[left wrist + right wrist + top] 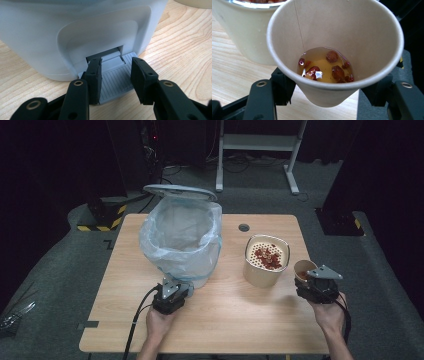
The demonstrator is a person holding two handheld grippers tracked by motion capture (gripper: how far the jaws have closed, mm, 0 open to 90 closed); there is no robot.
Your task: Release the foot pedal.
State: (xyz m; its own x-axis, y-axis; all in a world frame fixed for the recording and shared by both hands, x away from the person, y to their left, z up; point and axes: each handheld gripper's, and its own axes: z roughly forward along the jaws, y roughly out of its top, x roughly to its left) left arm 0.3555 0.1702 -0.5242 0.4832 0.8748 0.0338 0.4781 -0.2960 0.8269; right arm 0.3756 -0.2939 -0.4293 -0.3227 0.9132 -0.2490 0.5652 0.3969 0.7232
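On the desk (225, 320), the bin (182, 240) stands with its lid (180, 191) up, so that step looks done. Left tongs (116, 75) sit wide apart over the grey pedal (115, 80), apparently pressing it down. Right tongs (327, 92) grip a paper cup (332, 45) near the desk's right edge, beside the strainer pot (266, 260). Emptying the cup seems left to do. It is tan and upright, holding amber liquid and a few red bits (332, 67).
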